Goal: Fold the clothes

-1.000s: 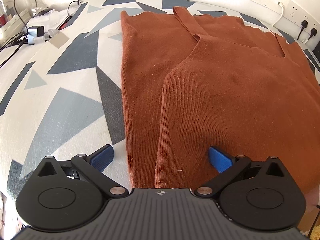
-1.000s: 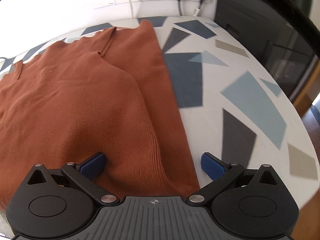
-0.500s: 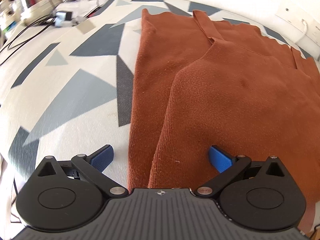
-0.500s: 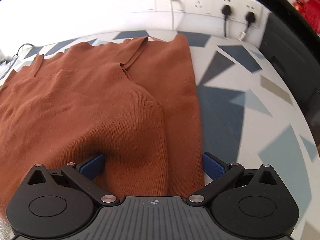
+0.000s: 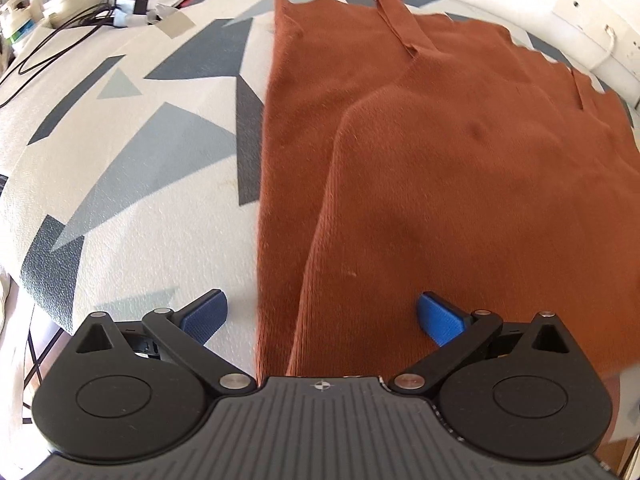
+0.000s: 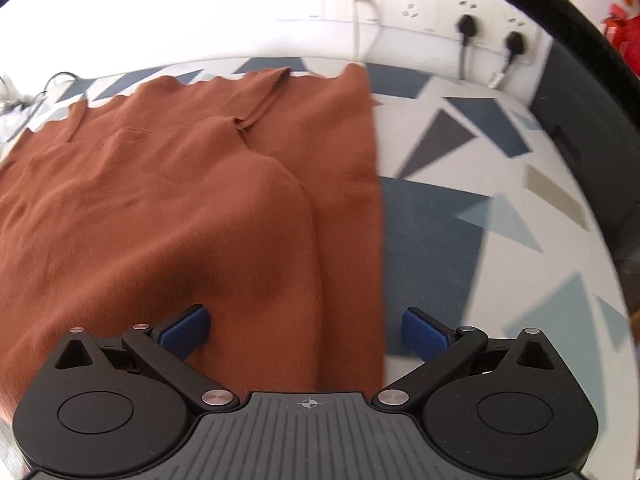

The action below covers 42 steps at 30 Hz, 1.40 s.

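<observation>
The rust garment [image 5: 460, 184] runs lengthwise away from both; the left hand-held gripper [image 5: 322, 314] and the right hand-held gripper [image 6: 306, 330] each straddle one near corner, wide open, holding nothing.

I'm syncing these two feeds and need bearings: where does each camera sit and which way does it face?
Left wrist: sits on the left tongs, facing along them over the rust garment, left edge; open blue fingertips show.
Right wrist: sits on the right tongs, facing the garment's right edge and wall sockets; open fingertips show.
Shared: garment and patterned cover.
</observation>
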Tool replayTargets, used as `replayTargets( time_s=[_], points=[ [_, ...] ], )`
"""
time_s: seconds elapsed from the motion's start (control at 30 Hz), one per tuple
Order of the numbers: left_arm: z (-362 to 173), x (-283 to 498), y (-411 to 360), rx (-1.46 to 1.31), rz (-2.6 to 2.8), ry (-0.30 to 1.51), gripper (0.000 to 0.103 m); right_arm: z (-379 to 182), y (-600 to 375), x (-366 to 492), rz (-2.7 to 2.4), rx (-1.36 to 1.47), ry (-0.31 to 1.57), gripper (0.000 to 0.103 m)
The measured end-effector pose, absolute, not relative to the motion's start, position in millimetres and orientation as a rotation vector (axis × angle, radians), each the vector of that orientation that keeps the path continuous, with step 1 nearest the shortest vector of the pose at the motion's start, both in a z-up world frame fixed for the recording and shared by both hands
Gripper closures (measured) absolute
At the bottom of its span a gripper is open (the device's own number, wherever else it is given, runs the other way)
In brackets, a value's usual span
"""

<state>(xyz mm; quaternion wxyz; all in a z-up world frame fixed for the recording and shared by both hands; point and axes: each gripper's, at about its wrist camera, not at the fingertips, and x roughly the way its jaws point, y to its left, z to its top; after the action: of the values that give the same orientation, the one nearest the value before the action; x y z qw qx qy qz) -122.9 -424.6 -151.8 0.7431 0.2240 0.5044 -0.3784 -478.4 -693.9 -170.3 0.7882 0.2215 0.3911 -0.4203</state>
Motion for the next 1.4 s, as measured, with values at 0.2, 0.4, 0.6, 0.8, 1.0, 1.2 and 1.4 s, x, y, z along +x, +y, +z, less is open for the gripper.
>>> replayTargets(
  time_s=[0.2, 0.4, 0.6, 0.8, 1.0, 1.2, 1.4],
  points=[
    [-151.5, -126.2, -425.2, 0.535, -0.874, 1.121, 0.000, -171.5, -661.6, -508.7, -1.036, 0.608, 0.801, 0.003],
    [-151.4, -126.3, -434.2, 0.609, -0.912, 1.126, 0.000, -162.0, -632.3, -508.7, -1.099, 0.692, 0.754, 0.029],
    [-152.5, -124.8, -441.5, 0.626, -0.931, 1.183, 0.000, -160.5, -630.9, -504.2, -1.181, 0.684, 0.752, 0.050],
    [-150.7, -142.3, -454.5, 0.689, -1.052, 1.263, 0.001, -165.3, -651.9, -508.9, -1.191, 0.615, 0.727, 0.052],
    [-150.7, -168.0, -481.5, 0.725, -1.145, 1.310, 0.001, -170.1, -701.7, -498.4, -1.247, 0.500, 0.712, 0.051],
    [-150.9, -202.9, -508.3, 0.816, -1.246, 1.257, 0.001, -180.8, -744.0, -481.7, -1.432, 0.420, 0.675, 0.022],
    [-150.4, -201.7, -513.5, 0.796, -1.249, 1.271, 0.001, -168.5, -722.8, -496.7, -1.465, 0.555, 0.561, 0.019]
  ],
)
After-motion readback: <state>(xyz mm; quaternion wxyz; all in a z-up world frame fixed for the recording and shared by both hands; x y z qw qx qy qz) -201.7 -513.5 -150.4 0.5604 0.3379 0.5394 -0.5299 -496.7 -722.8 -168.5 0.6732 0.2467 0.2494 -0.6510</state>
